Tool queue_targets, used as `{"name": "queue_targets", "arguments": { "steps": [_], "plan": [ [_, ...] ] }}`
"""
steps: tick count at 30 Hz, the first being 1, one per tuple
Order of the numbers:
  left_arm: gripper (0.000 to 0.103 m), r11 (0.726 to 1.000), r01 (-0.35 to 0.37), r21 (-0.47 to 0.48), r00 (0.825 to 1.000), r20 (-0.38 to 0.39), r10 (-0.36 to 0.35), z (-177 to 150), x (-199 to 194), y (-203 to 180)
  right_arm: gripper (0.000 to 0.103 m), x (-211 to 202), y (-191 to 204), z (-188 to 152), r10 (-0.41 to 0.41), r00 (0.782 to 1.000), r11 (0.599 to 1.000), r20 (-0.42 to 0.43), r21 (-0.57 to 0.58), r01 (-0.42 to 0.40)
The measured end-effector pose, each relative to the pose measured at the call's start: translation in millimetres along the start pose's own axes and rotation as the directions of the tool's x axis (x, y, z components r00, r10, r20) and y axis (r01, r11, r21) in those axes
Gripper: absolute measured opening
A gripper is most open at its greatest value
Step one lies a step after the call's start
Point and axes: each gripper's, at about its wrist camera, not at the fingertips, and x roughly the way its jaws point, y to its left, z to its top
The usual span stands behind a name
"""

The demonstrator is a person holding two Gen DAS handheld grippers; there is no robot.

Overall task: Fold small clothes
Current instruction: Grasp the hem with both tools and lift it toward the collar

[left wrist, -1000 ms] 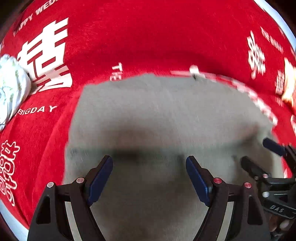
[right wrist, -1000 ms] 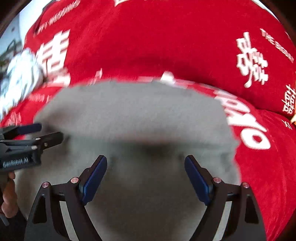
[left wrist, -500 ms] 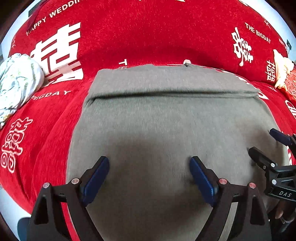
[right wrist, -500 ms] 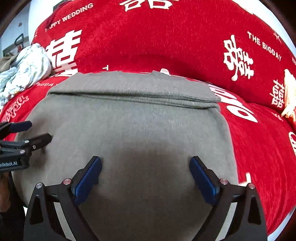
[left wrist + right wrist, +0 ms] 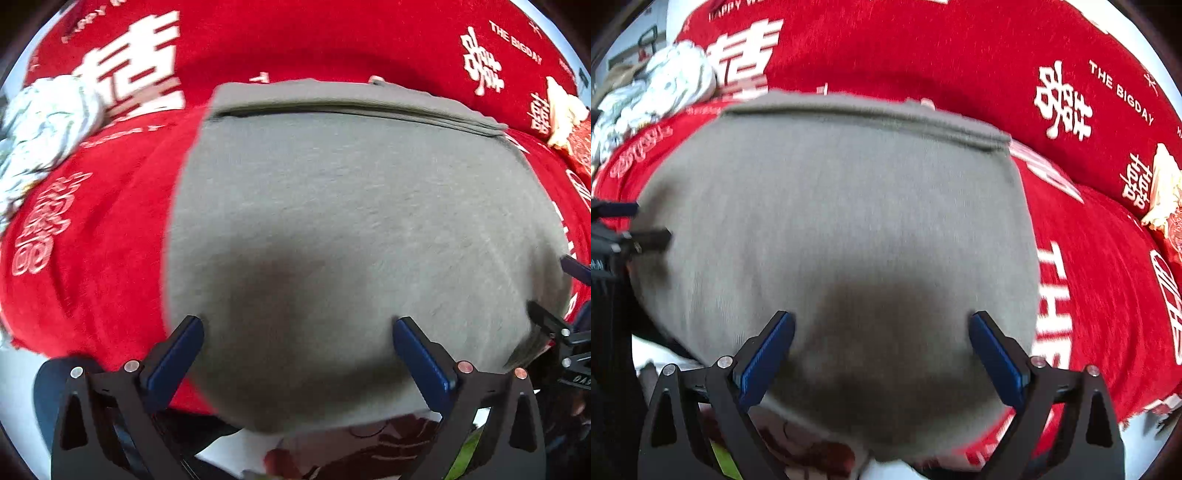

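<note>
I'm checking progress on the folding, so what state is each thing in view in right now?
grey garment: lying flat on the red cloth, top part folded over.
left gripper: jaws open and just widened further, nothing between the pads.
right gripper: jaws open and just widened, nothing gripped.
red cloth: spread out under the garment.
white patterned fabric: bunched up, unfolded, off to the side.

We see our left gripper (image 5: pixel 295 350) and right gripper (image 5: pixel 882 347) built alike: black plastic arms with triangular cut-outs, each tipped with a ridged blue pad (image 5: pixel 768 356). Small round screws (image 5: pixel 131 366), silver and copper-toned, dot the arms. White lettering (image 5: pixel 578 379) marks the right gripper's black body, too partial to read.
</note>
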Motion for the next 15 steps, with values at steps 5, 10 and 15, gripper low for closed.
{"name": "queue_targets", "arguments": {
  "steps": [5, 10, 15],
  "plan": [
    [0.103, 0.984, 0.052, -0.170, 0.993, -0.095, -0.069, -13.1, 8.6, 45.4, 0.097, -18.2, -29.9, -21.5, -0.025, 1.000, 0.991, -0.016, 0.132, 0.027],
    [0.103, 0.966, 0.107, -0.234, 0.956, -0.242, -0.164, -20.8, 37.8, 50.1, 0.097, -8.6, -44.4, -36.1, 0.073, 0.989, 0.975, -0.130, 0.217, -0.044],
    [0.093, 0.980, 0.123, -0.158, 0.951, -0.263, -0.161, -22.8, 41.4, 29.1, 0.089, 6.9, -35.8, -44.5, 0.081, 0.979, 0.977, -0.185, 0.209, -0.041]
  ]
}}
